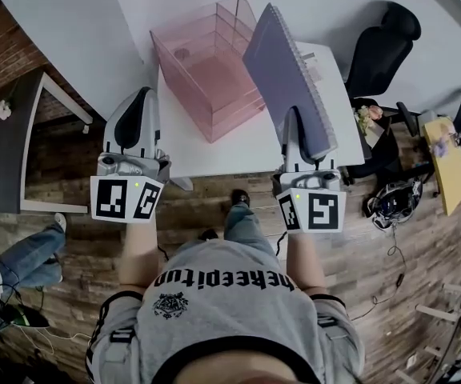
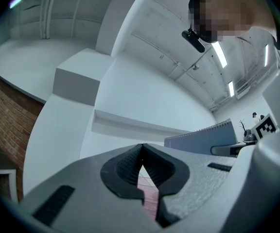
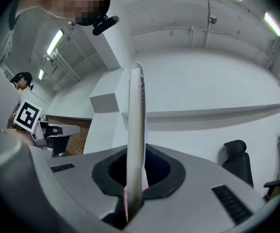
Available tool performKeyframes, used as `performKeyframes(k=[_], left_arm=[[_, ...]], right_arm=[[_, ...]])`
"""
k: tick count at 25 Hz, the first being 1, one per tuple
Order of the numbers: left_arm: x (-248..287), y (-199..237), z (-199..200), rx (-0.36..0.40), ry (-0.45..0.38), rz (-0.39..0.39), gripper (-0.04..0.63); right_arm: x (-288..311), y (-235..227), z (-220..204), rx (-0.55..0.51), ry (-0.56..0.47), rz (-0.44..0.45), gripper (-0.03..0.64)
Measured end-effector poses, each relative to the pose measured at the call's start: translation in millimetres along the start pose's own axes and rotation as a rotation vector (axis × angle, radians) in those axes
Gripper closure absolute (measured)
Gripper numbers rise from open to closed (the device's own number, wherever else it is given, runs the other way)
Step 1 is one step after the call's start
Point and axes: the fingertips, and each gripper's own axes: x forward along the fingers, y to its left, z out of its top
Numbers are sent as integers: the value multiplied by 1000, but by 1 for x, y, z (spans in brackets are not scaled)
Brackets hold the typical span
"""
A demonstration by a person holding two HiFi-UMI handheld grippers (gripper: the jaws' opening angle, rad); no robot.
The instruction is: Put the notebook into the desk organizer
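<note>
Two hand-held grippers are in view over a white table [image 1: 242, 150], one in each of the person's hands, each carrying a cube with square markers at its rear. Right gripper [image 3: 134, 188]: jaws clamped on the lower edge of the notebook [image 1: 282, 66], which stands edge-on between the pads in the right gripper view and rises well above them. Head view shows the notebook as a blue-grey, spiral-bound book with the binding along its right-hand edge, held clear of the table top and tilted, its cover facing left toward the desk organizer [image 1: 206, 66]. The notebook is outside the organizer, just beside its right side; the far corner of the book overlaps the organizer's rear right corner in that view, and contact there cannot be confirmed. The desk organizer is a pink translucent box with dividers at its rear, standing on the left half of the table, with nothing of the notebook in it. Left gripper [image 2: 141, 152]: jaw tips closed together with nothing between them; only a narrow slit lower down shows pink beyond. It is held at the organizer's near left side, apart from it. A black office chair [image 1: 381, 46] stands beyond the table's right end, on the wooden floor [image 1: 214, 206]. Another person's leg in jeans [image 1: 22, 262] shows at the left edge
</note>
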Motion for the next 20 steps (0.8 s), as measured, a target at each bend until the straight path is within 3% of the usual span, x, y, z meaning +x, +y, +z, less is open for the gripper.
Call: performKeyframes(k=[10,20], left_arm=[[45,26,-17,15,-10,90,591],[65,54,-28,49,-16,237,591]], right_arm=[[81,-23,-27,-4,29,98,584],[156,-36,-55,-11,58,205,584]])
